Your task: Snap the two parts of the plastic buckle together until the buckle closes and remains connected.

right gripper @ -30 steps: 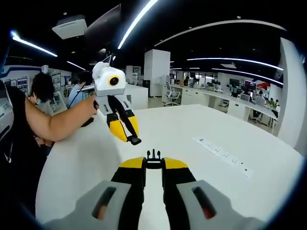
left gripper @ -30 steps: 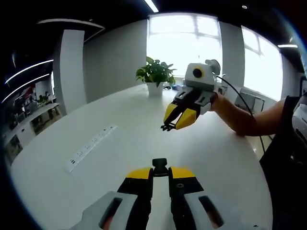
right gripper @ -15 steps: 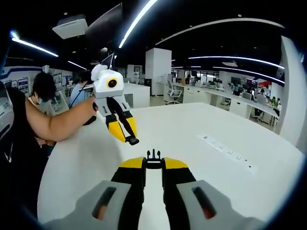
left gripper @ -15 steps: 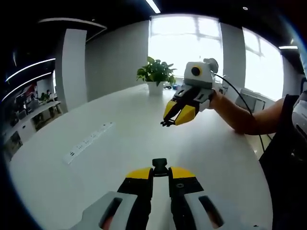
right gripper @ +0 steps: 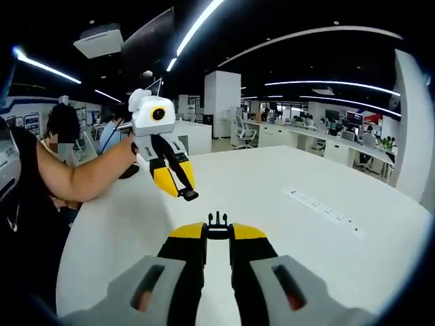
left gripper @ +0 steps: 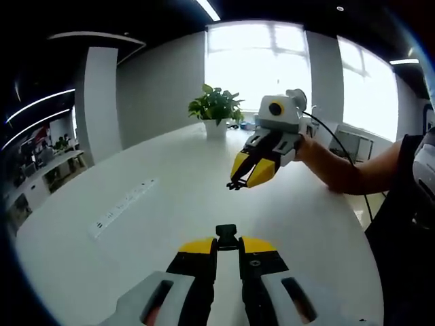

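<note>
In the left gripper view my left gripper (left gripper: 227,243) is shut on a black buckle part (left gripper: 226,233) that sticks out past its yellow tips. Across the white table (left gripper: 163,204) the right gripper (left gripper: 239,182) points toward me, shut on the pronged buckle part (left gripper: 234,183). In the right gripper view my right gripper (right gripper: 217,231) holds that pronged black part (right gripper: 217,219) between its yellow tips. The left gripper (right gripper: 185,193) hangs ahead and to the left, held by a person's arm (right gripper: 81,173), with its black buckle part (right gripper: 189,195) at the tips. The two parts are apart.
A white power strip (left gripper: 122,204) lies on the table at the left, seen also as a power strip (right gripper: 323,214) at the right. A potted plant (left gripper: 216,109) stands at the far edge. Office desks and chairs (right gripper: 306,139) fill the background.
Both grippers have drifted slightly while facing each other above the table. Each keeps hold of its buckle part, and the gap between them stays about the same.
</note>
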A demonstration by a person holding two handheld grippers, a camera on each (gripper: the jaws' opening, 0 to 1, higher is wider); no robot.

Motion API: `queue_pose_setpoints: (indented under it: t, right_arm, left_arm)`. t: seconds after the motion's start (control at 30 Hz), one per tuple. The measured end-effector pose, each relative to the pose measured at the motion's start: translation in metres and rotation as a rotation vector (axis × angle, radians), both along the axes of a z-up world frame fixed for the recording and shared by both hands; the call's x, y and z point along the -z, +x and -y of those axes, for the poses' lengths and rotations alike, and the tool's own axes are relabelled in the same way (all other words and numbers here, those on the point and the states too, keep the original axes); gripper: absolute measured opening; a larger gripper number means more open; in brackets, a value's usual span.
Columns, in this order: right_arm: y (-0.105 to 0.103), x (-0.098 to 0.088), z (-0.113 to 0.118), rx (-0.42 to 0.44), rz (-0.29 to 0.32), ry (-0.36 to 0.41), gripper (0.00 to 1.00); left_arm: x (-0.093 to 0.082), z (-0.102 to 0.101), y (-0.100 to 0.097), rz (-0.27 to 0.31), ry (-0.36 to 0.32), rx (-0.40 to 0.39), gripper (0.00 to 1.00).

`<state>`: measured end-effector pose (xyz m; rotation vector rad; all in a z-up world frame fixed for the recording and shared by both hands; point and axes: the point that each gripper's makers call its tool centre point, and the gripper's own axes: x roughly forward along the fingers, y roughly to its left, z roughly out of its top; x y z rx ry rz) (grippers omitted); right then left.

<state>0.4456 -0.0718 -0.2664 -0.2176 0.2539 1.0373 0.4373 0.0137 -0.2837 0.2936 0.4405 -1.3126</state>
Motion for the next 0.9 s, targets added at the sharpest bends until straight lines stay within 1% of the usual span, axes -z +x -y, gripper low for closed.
queue_pose_setpoints:
  t: [0.17,0.3,0.6,0.67,0.73,0.87,0.9]
  right_arm:
    - [-0.001,0.003,0.0,-0.002,-0.007,-0.004,0.12]
    - [-0.005,0.007,0.001,-0.006,-0.012,-0.008,0.12]
    - [-0.007,0.005,-0.001,-0.01,-0.009,-0.005,0.12]
    - [-0.008,0.005,-0.002,-0.014,-0.009,-0.007,0.12]
    - [-0.008,0.005,-0.002,-0.014,-0.01,-0.008,0.12]
    - [-0.01,0.002,0.0,-0.008,-0.005,0.006,0.12]
    - [-0.011,0.004,0.0,-0.011,-0.011,0.007,0.12]
  left_arm:
    - [0.004,-0.002,-0.002,-0.006,0.001,-0.006,0.11]
    - [0.002,-0.002,-0.003,0.002,-0.01,-0.009,0.11]
    - [0.005,-0.003,-0.007,-0.002,0.0,-0.002,0.11]
    - [0.005,-0.003,-0.009,-0.012,-0.005,0.006,0.11]
    - [0.005,-0.002,-0.008,-0.01,-0.007,0.004,0.11]
    - [0.006,-0.002,-0.01,-0.011,-0.006,0.005,0.11]
    - [0.007,-0.003,-0.011,-0.01,-0.003,0.004,0.11]
